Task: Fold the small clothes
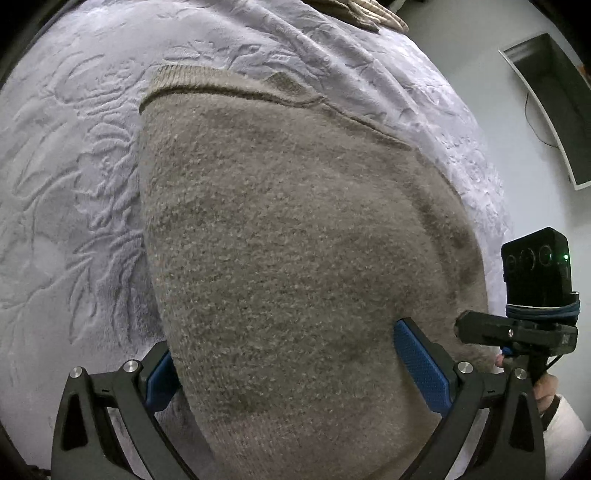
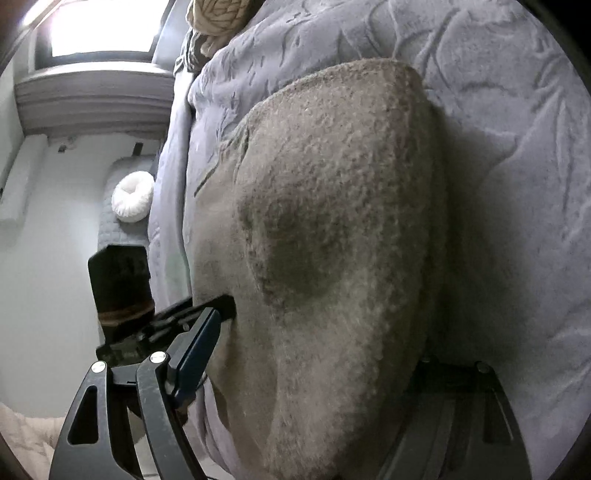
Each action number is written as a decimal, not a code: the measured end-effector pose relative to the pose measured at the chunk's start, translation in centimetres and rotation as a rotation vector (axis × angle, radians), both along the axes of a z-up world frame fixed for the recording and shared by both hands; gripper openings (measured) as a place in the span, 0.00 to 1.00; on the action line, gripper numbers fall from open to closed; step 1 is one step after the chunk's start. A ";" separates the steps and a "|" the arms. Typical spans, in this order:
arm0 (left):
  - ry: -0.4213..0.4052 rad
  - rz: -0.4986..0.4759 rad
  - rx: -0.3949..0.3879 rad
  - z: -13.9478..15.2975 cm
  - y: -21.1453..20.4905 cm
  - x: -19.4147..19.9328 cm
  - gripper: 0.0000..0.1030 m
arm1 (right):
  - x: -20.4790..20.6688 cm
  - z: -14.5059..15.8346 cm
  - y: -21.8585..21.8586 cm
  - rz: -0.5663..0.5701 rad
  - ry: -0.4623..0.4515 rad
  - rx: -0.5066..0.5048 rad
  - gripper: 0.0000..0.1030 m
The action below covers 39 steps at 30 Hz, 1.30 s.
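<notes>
Pale lilac embossed plush bedspread (image 1: 74, 166) fills most of both views, its far edges cut by the fisheye rim. Fuzzy taupe knit sweater (image 1: 288, 240) lies on it, folded over, ribbed hem at the far end in the left wrist view; near end runs out of frame in both.

Left gripper (image 1: 295, 373): blue-padded fingers (image 1: 421, 365) stand wide on either side of the sweater; left pad half hidden behind the knit. Can't tell whether the pads press it.

Right gripper (image 2: 317, 350): jaws wide apart, sweater between them. Right finger sits in shadow behind the knit, so contact is unreadable.

Left view only: dark flat screen (image 1: 554, 103) on the wall and a hand (image 1: 546, 391) under the other gripper's black camera block (image 1: 535, 266).

Right view only: bright window (image 2: 103, 29), white round ribbed cushion (image 2: 133, 197).

Beige knitted bundle (image 1: 365, 13) at the bed's far end is cropped in both.
</notes>
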<state>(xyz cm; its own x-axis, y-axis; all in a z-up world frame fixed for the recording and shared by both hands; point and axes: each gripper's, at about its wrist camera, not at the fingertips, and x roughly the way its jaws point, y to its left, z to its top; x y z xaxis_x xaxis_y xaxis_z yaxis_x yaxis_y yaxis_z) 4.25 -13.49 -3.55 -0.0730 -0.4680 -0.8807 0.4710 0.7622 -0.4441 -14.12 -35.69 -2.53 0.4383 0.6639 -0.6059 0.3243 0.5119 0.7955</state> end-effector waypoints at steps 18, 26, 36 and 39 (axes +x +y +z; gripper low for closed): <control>-0.054 -0.002 -0.120 7.9 5.4 -0.7 0.48 | -0.3 5.6 4.5 -0.076 -0.081 0.182 0.31; -0.029 -0.007 -0.082 10.3 12.9 -3.0 0.48 | -1.6 5.9 12.1 -0.023 -0.055 0.242 0.31; 0.079 0.077 0.100 5.0 22.1 -7.5 0.48 | -1.8 0.6 20.9 0.066 0.115 0.184 0.34; 0.054 0.096 0.102 5.1 23.2 -7.9 0.50 | -1.1 1.8 20.6 0.090 0.128 0.059 0.42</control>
